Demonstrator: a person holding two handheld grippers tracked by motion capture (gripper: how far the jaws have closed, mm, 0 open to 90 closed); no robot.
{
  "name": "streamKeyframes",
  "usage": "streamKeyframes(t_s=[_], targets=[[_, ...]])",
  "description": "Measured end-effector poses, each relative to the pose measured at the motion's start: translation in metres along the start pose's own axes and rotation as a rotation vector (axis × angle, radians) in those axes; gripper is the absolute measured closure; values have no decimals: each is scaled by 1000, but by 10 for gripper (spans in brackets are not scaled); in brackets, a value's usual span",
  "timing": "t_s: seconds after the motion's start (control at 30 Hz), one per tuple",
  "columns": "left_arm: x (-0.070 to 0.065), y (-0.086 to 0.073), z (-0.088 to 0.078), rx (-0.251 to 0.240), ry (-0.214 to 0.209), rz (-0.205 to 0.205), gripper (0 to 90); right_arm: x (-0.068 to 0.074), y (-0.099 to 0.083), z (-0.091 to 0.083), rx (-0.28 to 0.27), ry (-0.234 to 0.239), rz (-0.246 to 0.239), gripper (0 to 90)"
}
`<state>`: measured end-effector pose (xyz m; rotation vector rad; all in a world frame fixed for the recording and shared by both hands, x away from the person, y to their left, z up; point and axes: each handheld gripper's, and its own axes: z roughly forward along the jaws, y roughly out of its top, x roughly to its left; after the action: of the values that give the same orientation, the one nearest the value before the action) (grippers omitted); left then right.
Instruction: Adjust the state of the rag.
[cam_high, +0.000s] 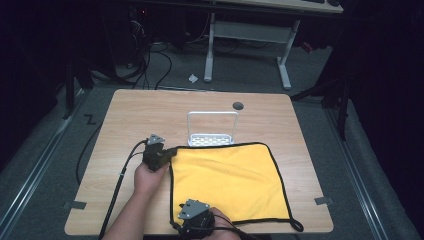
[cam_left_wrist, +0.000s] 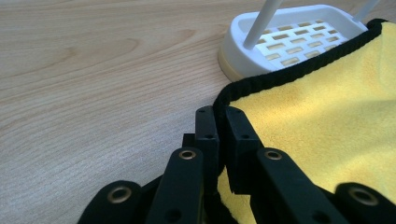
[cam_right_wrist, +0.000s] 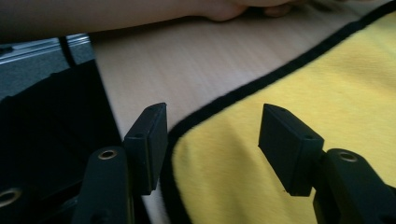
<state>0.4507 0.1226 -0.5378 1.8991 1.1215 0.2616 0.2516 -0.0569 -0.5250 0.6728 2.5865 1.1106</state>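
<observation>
A yellow cloth (cam_high: 230, 180) with a black hem lies flat on the near half of the wooden table (cam_high: 150, 110). At the cloth's far left corner my left gripper (cam_high: 167, 152) is shut, and the left gripper view shows the black hem pinched between the pads at my left gripper (cam_left_wrist: 220, 114), with yellow cloth (cam_left_wrist: 327, 121) spreading to the right. My right gripper (cam_high: 182, 222) sits at the cloth's near left corner. In the right gripper view, my right gripper (cam_right_wrist: 212, 126) is open, its jaws straddling the hemmed corner of the cloth (cam_right_wrist: 289, 93) without touching it.
A white slotted rack (cam_high: 212, 140) with an upright wire frame stands just beyond the cloth's far edge, its base (cam_left_wrist: 299, 37) partly under the hem. A dark round mark (cam_high: 238, 105) sits at the table's far side. Cables and a white desk frame (cam_high: 247, 30) are on the floor behind.
</observation>
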Motion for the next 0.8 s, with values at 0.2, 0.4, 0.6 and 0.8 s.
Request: streamKeyframes(t_s=[0.2,0.4,0.6,0.8], targets=[[0,0,0,5,0,-6,845,10,-3,9,20,4,-28,422],[3,0,0,14,-8,-22,845,4,-5,10,12,-18,-13,568],[4,0,0,18,-13,-37,846,4,-6,7,17,-61,-53,802],[5,-1,-1,5,-20,-50,847,6,-3,-2,-22,-67,-75,823]])
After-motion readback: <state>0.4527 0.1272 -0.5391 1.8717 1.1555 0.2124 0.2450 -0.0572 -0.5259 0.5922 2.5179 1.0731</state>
